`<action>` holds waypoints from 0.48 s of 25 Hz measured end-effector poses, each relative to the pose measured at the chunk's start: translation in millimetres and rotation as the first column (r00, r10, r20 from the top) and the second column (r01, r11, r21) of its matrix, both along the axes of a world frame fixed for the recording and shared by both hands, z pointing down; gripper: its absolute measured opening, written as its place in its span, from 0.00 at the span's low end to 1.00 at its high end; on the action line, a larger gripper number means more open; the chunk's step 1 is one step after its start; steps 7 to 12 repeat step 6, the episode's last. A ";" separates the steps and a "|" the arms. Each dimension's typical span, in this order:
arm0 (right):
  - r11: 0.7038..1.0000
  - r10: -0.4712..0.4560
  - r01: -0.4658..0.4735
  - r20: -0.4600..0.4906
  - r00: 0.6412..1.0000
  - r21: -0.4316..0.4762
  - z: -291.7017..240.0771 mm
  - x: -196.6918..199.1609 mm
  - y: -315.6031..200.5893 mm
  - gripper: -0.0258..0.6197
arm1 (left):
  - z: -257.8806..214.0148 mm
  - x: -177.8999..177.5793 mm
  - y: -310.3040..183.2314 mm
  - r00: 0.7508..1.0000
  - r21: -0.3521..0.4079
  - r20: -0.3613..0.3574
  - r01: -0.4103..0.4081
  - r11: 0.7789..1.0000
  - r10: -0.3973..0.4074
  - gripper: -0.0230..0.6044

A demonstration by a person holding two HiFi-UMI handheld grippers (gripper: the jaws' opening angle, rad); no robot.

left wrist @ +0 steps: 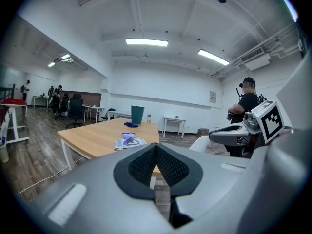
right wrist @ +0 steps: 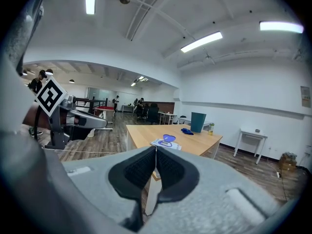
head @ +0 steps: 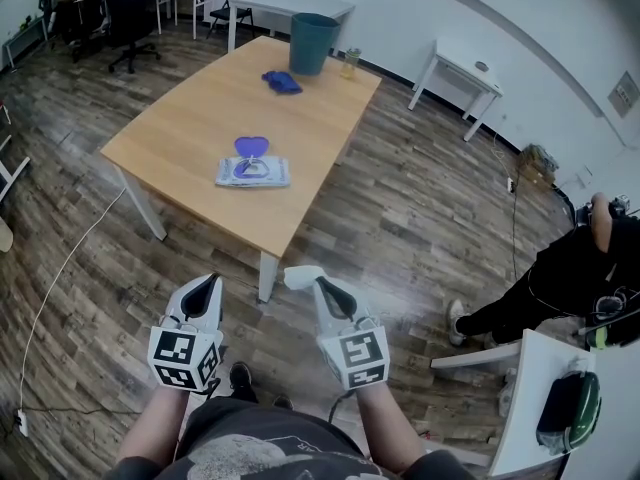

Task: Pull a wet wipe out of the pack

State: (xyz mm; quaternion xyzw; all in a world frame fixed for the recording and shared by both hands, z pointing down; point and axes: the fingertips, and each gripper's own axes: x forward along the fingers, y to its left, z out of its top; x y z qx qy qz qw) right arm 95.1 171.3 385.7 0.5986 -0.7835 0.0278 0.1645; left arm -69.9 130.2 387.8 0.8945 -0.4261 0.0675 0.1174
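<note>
The wet wipe pack (head: 252,171) lies flat near the front of a wooden table (head: 190,118), its purple lid (head: 251,147) flipped open. It also shows small in the left gripper view as the pack (left wrist: 129,142) and in the right gripper view as the pack (right wrist: 165,143). My left gripper (head: 207,282) and right gripper (head: 302,277) hang side by side over the floor, short of the table's near corner. Both are shut with nothing between their pads.
On the table's far end stand a teal bin (head: 313,43), a bottle (head: 350,63) and a blue cloth (head: 282,82). A person (head: 560,278) sits at the right by a white desk (head: 540,398). Office chairs (head: 125,13) and white tables stand at the back. A cable (head: 60,278) runs across the floor.
</note>
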 end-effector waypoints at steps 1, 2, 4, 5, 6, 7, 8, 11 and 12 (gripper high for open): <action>1.000 -0.001 0.001 0.001 1.000 -0.003 -0.1 -0.4 -0.1 0.04 | 0.6 0.0 -0.2 1.000 -0.003 0.001 0.000 1.000 0.000 0.07; 1.000 -0.001 0.001 0.002 1.000 -0.006 -0.3 -1.0 -0.2 0.04 | 1.1 -0.2 -0.5 1.000 -0.006 0.001 0.000 1.000 0.000 0.07; 1.000 0.001 -0.001 0.000 1.000 -0.007 -0.5 -1.3 -0.7 0.04 | 1.8 -0.4 -1.5 1.000 -0.010 0.002 -0.001 1.000 0.001 0.07; 1.000 0.001 -0.001 -0.002 1.000 -0.005 -0.9 -1.5 -1.2 0.04 | 2.2 -0.4 -2.2 1.000 -0.012 0.002 -0.001 1.000 0.001 0.07; 1.000 0.000 0.000 -0.005 1.000 -0.003 -1.5 -1.7 -1.6 0.04 | 2.6 -0.3 -2.8 1.000 -0.014 0.002 -0.002 1.000 0.002 0.07; 1.000 0.000 0.000 -0.005 1.000 -0.003 -1.5 -1.7 -1.6 0.04 | 2.6 -0.3 -2.8 1.000 -0.014 0.002 -0.002 1.000 0.002 0.07; 1.000 0.000 0.000 -0.005 1.000 -0.003 -1.5 -1.7 -1.6 0.04 | 2.6 -0.3 -2.8 1.000 -0.014 0.002 -0.002 1.000 0.002 0.07; 1.000 0.000 0.000 -0.005 1.000 -0.003 -1.5 -1.7 -1.6 0.04 | 2.6 -0.3 -2.8 1.000 -0.014 0.002 -0.002 1.000 0.002 0.07; 1.000 0.000 0.000 -0.005 1.000 -0.003 -1.5 -1.7 -1.6 0.04 | 2.6 -0.3 -2.8 1.000 -0.014 0.002 -0.002 1.000 0.002 0.07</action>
